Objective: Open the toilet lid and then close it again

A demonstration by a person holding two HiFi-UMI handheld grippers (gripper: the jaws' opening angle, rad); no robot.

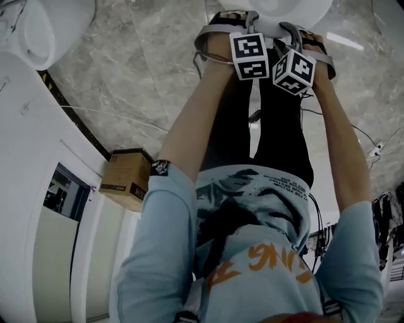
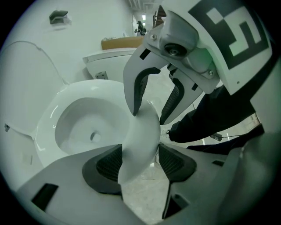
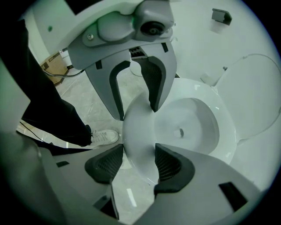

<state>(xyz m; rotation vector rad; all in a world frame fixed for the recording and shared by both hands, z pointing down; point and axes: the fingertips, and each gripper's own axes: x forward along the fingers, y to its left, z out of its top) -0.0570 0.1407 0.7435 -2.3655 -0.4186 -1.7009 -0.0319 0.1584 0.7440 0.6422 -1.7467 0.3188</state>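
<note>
A white toilet stands with its lid (image 2: 24, 79) (image 3: 257, 96) raised against the wall, and the bowl (image 2: 83, 127) (image 3: 189, 127) is uncovered. My left gripper (image 2: 138, 162) is shut on the front of the seat rim (image 2: 142, 140), which fills the gap between both pads. My right gripper (image 3: 134, 162) is shut on the same rim (image 3: 138, 140) right beside it. Each gripper shows in the other's view, jaws astride the rim. In the head view both marker cubes (image 1: 248, 55) (image 1: 294, 69) sit close together, low over the toilet (image 1: 297, 9), and the jaws are hidden.
The person's dark-trousered legs and white shoe (image 3: 103, 137) stand just in front of the bowl. A cardboard box (image 1: 126, 180) sits by the wall at the left. Cables (image 1: 120, 113) trail over the marble floor. Another white fixture (image 2: 109, 61) stands behind.
</note>
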